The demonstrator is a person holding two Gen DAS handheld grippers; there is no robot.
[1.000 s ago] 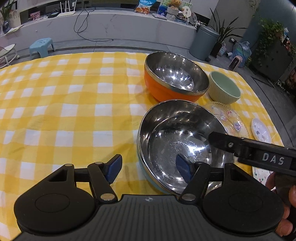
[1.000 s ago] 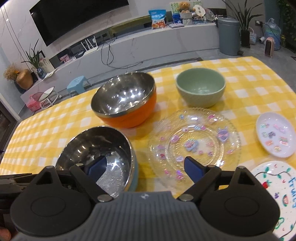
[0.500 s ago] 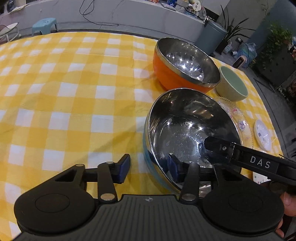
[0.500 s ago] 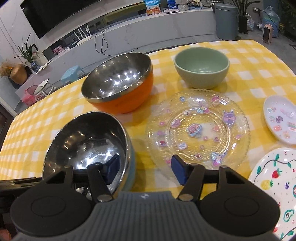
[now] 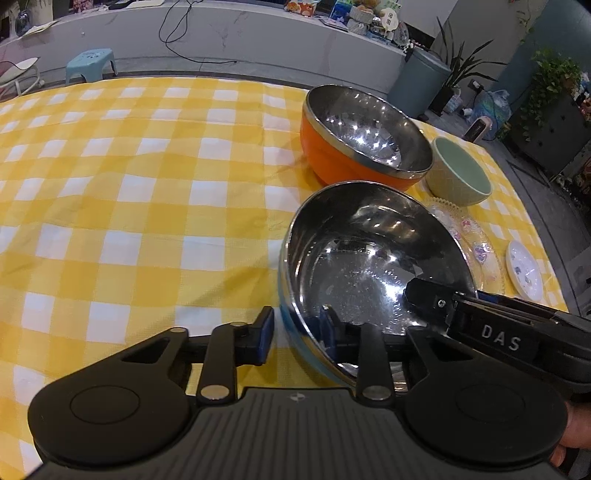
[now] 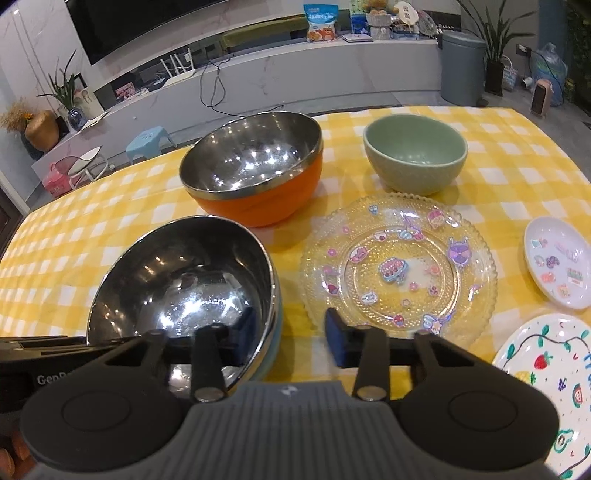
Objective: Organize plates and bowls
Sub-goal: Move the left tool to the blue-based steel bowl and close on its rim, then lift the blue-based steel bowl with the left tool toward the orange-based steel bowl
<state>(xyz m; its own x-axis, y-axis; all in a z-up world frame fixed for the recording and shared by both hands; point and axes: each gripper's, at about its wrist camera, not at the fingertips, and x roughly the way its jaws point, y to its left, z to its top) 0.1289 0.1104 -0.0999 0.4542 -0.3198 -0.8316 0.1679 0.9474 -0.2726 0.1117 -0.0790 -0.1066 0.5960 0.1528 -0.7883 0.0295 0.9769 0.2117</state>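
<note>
On the yellow checked cloth [image 5: 129,206], left gripper [image 5: 295,332] straddles the near-left rim of the blue-sided steel bowl [image 5: 369,266]; jaws have just been closing, one pad inside, one outside, contact unclear. Right gripper [image 6: 291,336] likewise straddles the opposite rim, a gap showing outside. Beyond: orange bowl [image 6: 258,199]. Right: glass plate [image 6: 399,266]. Risk: uneven pinches on slick steel could tip or drop it onto the plate.

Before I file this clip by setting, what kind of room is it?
Probably a home living room: a large dark wall-mounted television over a long pale media counter, leafy potted houseplants, and a table under a yellow-and-white checked tablecloth.
</note>
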